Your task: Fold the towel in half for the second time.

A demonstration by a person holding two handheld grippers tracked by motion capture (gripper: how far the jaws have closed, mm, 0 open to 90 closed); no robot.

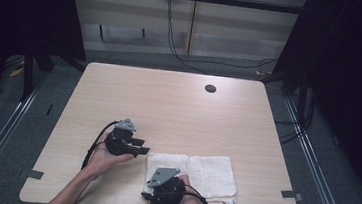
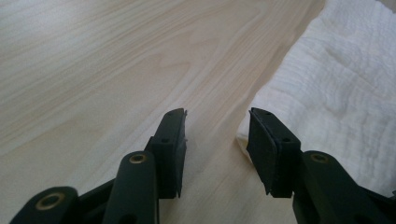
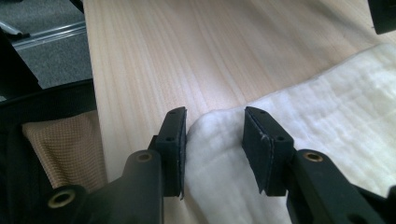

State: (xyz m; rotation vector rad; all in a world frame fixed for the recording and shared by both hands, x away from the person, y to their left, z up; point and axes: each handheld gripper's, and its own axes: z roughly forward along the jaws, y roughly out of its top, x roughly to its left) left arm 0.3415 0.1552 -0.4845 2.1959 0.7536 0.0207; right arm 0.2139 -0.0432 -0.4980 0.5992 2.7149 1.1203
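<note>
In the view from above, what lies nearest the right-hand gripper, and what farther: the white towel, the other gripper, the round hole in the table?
From the right gripper:
1. White towel, right under and beside it.
2. Left gripper, up and leftward.
3. Round hole, near the table's far edge.

Rough white cotton towel [image 1: 212,173] on smooth matt wood table [image 1: 169,101].

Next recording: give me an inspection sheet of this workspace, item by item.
Surface: light wood table, round dark hole near the far edge.
Job's things: white towel lying flat at the near edge.
Clutter: nothing seen.
Grippers: left hand-held gripper open beside the towel's corner; right hand-held gripper open, towel corner between its jaws, not pinched.
Cables: one trailing from each gripper; black cables on the floor beyond the table.
Surroundings: grey floor, dark curtains, tape marks on the table's near corners.
</note>
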